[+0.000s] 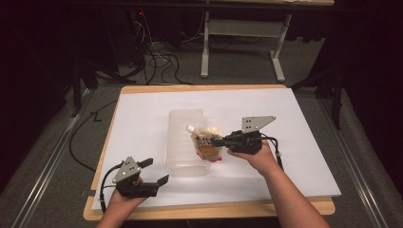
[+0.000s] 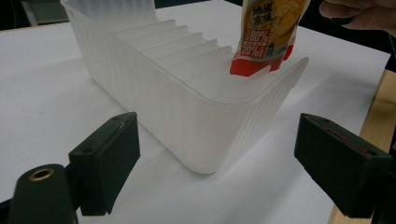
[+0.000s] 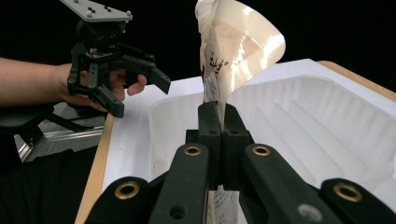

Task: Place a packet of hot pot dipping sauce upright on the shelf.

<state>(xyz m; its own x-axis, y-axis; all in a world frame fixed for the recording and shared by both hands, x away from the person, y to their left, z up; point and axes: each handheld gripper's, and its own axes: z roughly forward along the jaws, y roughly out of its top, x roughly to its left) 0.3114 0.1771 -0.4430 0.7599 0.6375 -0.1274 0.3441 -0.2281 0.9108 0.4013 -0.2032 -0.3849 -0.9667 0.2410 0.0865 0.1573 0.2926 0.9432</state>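
Observation:
A clear ribbed plastic bin (image 1: pixel 184 142) lies in the middle of the white sheet, seen close up as a bin (image 2: pixel 187 93) and as a bin (image 3: pixel 303 121). My right gripper (image 1: pixel 219 141) is shut on the edge of a spouted pouch (image 1: pixel 205 142) with orange and red print, holding it over the bin's right side. The pouch (image 2: pixel 268 32) hangs just above the bin's near end. In the right gripper view the pouch (image 3: pixel 236 51) rises from the pinched jaws of the right gripper (image 3: pixel 219 119). My left gripper (image 1: pixel 157 172) rests open near the table's front left, its jaws wide apart and empty.
The white sheet (image 1: pixel 294 137) covers a wooden tabletop (image 1: pixel 214 209). Beyond the table stand a desk frame (image 1: pixel 242 42) and loose cables (image 1: pixel 157 61) on the floor. Metal rails run along both sides of the floor.

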